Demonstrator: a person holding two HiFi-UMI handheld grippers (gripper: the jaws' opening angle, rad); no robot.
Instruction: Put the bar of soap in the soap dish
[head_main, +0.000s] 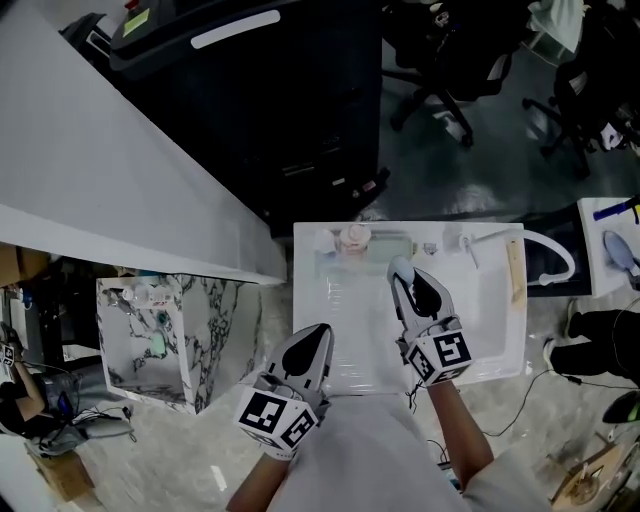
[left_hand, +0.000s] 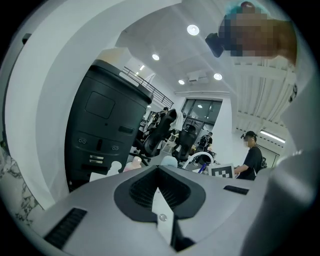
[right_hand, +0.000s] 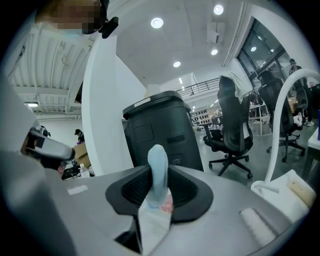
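The pale blue bar of soap (right_hand: 157, 165) stands upright, clamped in the right claw (head_main: 402, 272), over the white sink (head_main: 490, 320). The left claw (head_main: 318, 336) is closed and empty.

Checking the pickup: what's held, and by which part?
Right gripper pinches the pale blue soap bar by its near end; left gripper holds nothing.

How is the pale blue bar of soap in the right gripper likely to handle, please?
The bar of soap looks rigid, standing upright between the fingers of the right gripper without bending. Its smooth, rounded edges suggest it could slip if wetted.
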